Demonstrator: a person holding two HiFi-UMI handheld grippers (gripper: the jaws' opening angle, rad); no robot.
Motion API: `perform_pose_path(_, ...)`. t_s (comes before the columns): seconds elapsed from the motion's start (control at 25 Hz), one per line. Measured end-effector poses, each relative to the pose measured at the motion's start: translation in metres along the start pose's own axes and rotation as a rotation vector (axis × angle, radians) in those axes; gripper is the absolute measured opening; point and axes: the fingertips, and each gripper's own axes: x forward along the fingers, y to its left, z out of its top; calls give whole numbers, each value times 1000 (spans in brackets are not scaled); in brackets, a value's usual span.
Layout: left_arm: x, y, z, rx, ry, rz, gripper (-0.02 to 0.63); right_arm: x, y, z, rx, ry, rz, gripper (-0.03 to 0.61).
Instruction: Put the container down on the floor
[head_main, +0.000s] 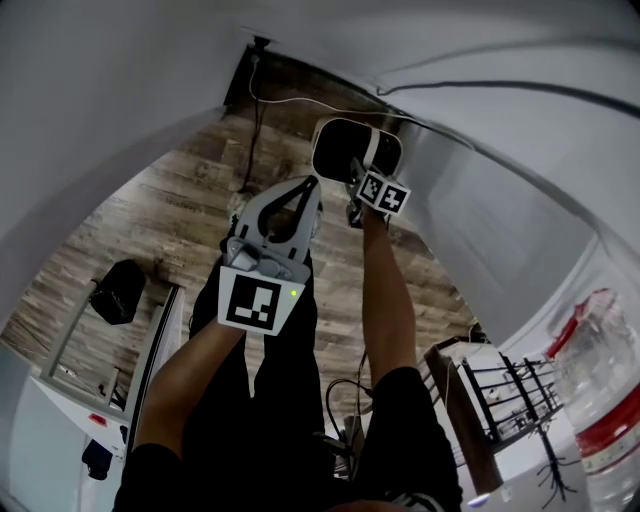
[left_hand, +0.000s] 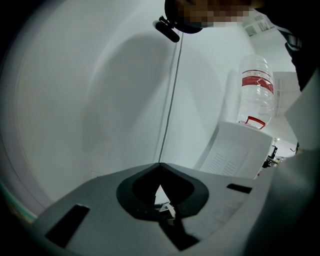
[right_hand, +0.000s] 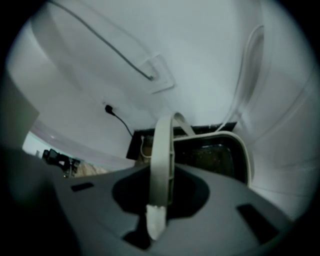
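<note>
The container (head_main: 345, 148) is a dark bin with a pale rim and a pale bail handle (right_hand: 162, 150). It hangs above the wood floor (head_main: 190, 200) near the wall corner. My right gripper (head_main: 357, 178) is shut on that handle, which runs up between its jaws in the right gripper view, with the bin's open top (right_hand: 212, 155) just beyond. My right gripper (right_hand: 159, 202) points toward the wall. My left gripper (head_main: 303, 188) is held in front of my legs, beside the container and apart from it. Its jaws (left_hand: 161, 195) meet with nothing between them.
A clear water bottle (head_main: 600, 390) with a red label stands at the right on a white unit (left_hand: 240, 150). A black wire rack (head_main: 505, 395) is below it. A black object (head_main: 118, 290) and white furniture (head_main: 95, 385) are at the left. A cable (head_main: 262, 105) runs along the corner.
</note>
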Motion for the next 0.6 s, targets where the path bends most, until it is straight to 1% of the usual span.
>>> perform_pose_path(0.12,-1,3,1,-9,-5,5,28,-3,-8,2,-26,7,-93,61)
perform_pose_path(0.24,-3,5,0,-34,-5,12,28,-6,-14,2,-27,14,-148,68)
perform_pose_path(0.36,-4,7,-3,-42,4,13,27,-8,-18,-1,-25,22,-168,123)
perform_pose_path(0.6,-5,8,-5,-55,7,11,28,-11,-19,-9,-28,40,-183,167)
